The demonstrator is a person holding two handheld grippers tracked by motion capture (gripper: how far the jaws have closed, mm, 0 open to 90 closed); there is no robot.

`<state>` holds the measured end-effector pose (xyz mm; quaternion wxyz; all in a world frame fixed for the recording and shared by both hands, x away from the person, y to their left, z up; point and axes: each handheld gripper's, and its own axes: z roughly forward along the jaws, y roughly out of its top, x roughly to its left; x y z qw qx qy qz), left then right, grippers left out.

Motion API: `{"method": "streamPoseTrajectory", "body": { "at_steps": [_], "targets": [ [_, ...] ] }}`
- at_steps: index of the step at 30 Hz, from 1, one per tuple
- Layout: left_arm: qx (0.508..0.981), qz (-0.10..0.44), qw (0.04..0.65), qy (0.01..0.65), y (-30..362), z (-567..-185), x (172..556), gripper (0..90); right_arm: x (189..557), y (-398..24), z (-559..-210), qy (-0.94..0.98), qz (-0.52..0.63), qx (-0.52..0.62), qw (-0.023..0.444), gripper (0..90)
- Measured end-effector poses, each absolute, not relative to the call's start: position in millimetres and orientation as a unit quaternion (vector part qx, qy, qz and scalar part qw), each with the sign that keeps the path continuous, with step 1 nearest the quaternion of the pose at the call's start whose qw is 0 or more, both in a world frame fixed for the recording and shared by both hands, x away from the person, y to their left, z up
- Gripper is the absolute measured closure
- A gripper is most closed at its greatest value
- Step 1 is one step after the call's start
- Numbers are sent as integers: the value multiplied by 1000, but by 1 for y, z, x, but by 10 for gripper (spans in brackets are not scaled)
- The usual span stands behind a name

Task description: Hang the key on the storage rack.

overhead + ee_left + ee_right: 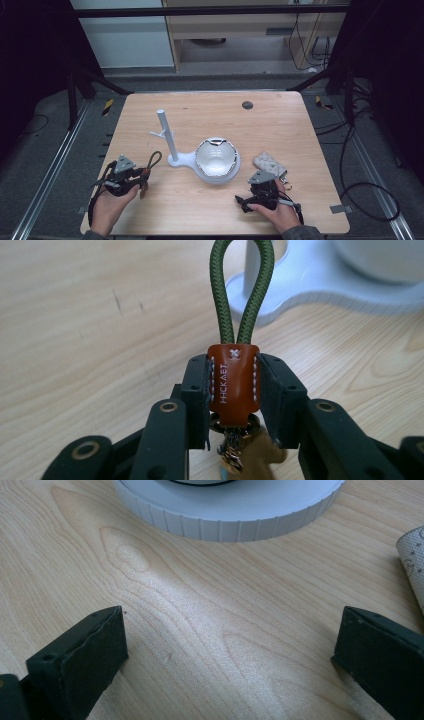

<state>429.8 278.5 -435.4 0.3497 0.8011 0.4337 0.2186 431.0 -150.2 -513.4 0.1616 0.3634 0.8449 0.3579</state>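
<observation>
Your left gripper (233, 390) is clamped on the orange-brown stitched leather tab (233, 386) of a key fob, one jaw pressed to each side of the tab. The fob's olive-green braided cord loop (242, 287) runs forward from the tab toward the white plastic stand (320, 282), and its metal ring with a brass-coloured key (240, 452) hangs under the tab between your jaws. In the high view your left gripper (135, 176) sits near the front-left of the light wooden table (280, 130), with the cord loop (155, 160) pointing toward the stand's upright white post with its short side pegs (166, 134).

The stand's round base carries a white bowl with a dark-edged rim (216, 157), about mid-table.

Your right gripper (227, 655) has its jaws wide apart with bare wood between them, facing the ribbed white edge of the stand's round base (225, 522). In the high view your right gripper (250, 197) rests at the front-right, just beside a small beige patterned pouch (269, 163) with a metal ring at its near end; the pouch's corner (412, 562) shows at the right of the right gripper view
</observation>
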Motion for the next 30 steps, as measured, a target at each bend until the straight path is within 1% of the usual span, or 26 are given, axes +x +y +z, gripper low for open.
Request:
{"method": "streamPoseTrajectory", "body": {
  "at_steps": [5, 8, 15, 30],
  "targets": [
    [780, 240, 393, 423, 274, -423, 414, 661, 431, -150, -513, 844, 358, 364, 162, 5],
    [776, 249, 407, 413, 269, -418, 407, 660, 431, -150, -513, 845, 358, 363, 162, 5],
    [771, 267, 424, 393, 258, -407, 397, 661, 430, -150, -513, 845, 358, 364, 161, 5],
    [770, 273, 444, 368, 243, -392, 386, 661, 430, -151, -513, 845, 358, 364, 160, 5]
  ]
}}
